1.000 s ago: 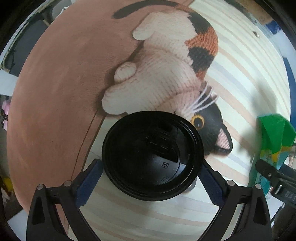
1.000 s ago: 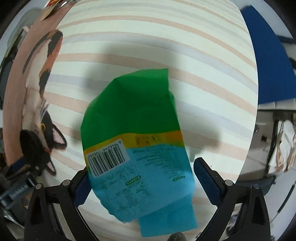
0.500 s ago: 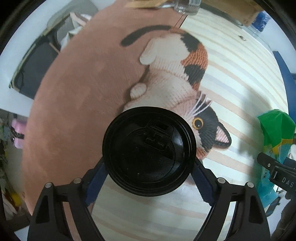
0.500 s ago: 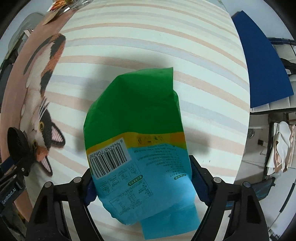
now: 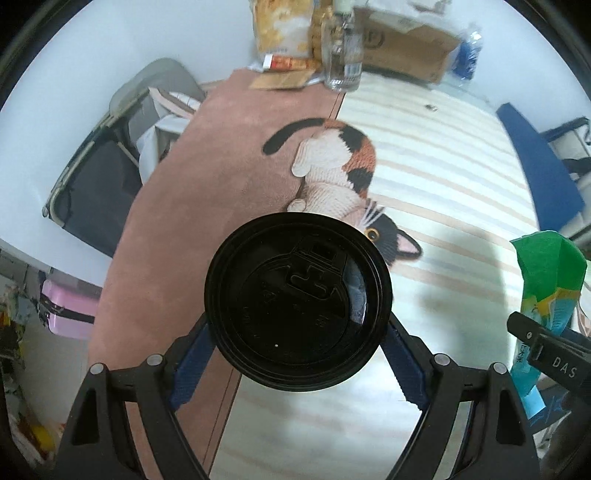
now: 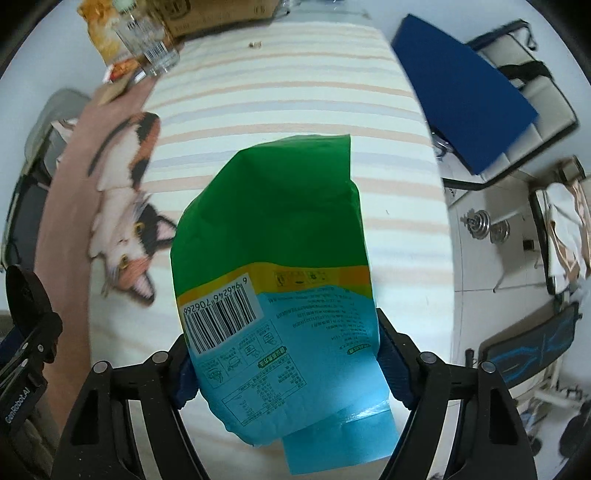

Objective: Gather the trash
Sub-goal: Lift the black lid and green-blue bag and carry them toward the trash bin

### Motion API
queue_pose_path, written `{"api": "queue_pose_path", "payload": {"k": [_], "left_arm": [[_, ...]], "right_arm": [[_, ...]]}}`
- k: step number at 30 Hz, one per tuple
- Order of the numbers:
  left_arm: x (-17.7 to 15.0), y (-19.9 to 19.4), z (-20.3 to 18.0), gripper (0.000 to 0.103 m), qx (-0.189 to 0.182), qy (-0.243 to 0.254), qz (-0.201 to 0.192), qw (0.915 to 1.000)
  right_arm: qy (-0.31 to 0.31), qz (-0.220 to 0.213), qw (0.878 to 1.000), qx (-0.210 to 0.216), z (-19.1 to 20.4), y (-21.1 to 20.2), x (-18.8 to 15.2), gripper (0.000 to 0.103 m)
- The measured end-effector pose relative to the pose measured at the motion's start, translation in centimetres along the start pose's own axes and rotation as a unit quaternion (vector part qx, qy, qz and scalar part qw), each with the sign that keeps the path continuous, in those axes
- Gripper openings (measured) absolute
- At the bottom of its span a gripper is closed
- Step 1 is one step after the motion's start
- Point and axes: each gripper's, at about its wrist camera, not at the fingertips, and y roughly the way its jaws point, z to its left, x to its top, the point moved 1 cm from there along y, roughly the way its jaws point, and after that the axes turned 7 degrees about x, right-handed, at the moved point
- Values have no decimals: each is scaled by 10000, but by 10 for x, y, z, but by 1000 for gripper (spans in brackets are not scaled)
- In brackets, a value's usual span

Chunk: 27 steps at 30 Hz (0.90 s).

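Observation:
A cup with a black plastic lid point(image 5: 295, 306) fills the middle of the left wrist view. My left gripper point(image 5: 299, 332) is shut on it, blue pads pressing both sides below the lid, and it hangs above the rug. A green and light-blue snack bag point(image 6: 273, 229) with a barcode hangs between the fingers of my right gripper point(image 6: 284, 350), whose jaws are closing with the pads pressing the bag's lower sides. The bag point(image 5: 546, 273) also shows at the right edge of the left wrist view. The lid's edge point(image 6: 22, 291) shows at the far left of the right wrist view.
Below lies a rug point(image 5: 443, 177) with pale stripes, a brown half and a calico cat picture point(image 5: 340, 173). At its far end stand a glass bottle point(image 5: 340, 48), a cardboard box point(image 5: 402, 44) and a yellow packet point(image 5: 280, 29). A blue pad point(image 6: 461, 92) and dumbbells point(image 6: 487, 229) lie right.
Both grippers have closed on their things, the left on the cup and the right on the bag. Both have lifted away from the rug, so more of the room shows.

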Motion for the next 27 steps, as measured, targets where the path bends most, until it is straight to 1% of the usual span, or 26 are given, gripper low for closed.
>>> {"api": "queue_pose_path", "payload": {"k": [1,3,4,9,12,13,15,16,17,19,20,21,22,23,24,27], "left_arm": [[-5,-7,3,86,-42,10,-42,10000],[-20,-25,11,86,-149,41,-157,9998],[-26,-32,14,86,-190,48,-207,9996],[-71,-74,43,86,-527,165,-471,9974],[-103,-97,66,86,-726,277,-632,9950],[-115,-105,75,86,-794,341,-677,9940],[-141,-118,94,86,-933,513,-768,9913],[-157,-125,104,86,-998,645,-804,9897],[-168,-129,112,86,-1065,731,-818,9882],[-195,-137,130,86,-1221,929,-806,9849],[-206,-139,137,86,-1290,1007,-775,9835],[-220,-140,144,86,-1358,1097,-714,9821],[-231,-140,150,86,-1389,1165,-648,9813],[-245,-140,155,86,-1448,1262,-542,9799],[-259,-137,160,86,-1511,1351,-414,9784],[-298,-122,172,86,-1591,1516,-105,9755]], "right_arm": [[29,-43,10000,24,6,-4,-5,80],[114,-169,9997,109,12,-25,-29,80],[132,-205,9996,125,11,-32,-34,80],[231,-482,9983,214,28,-80,-97,80],[311,-631,9972,255,42,-105,-147,80],[366,-709,9965,234,49,-115,-171,80],[491,-784,9954,233,58,-130,-206,80],[605,-851,9944,184,65,-140,-234,80],[689,-885,9935,171,70,-146,-253,80],[900,-936,9914,162,81,-157,-294,80],[1050,-939,9898,195,88,-163,-324,80],[1117,-927,9892,218,91,-165,-338,80],[1220,-893,9882,247,96,-166,-360,80],[1331,-820,9873,287,101,-165,-388,80],[1391,-743,9870,302,105,-163,-408,80],[1558,-493,9859,371,112,-150,-458,80]]}}
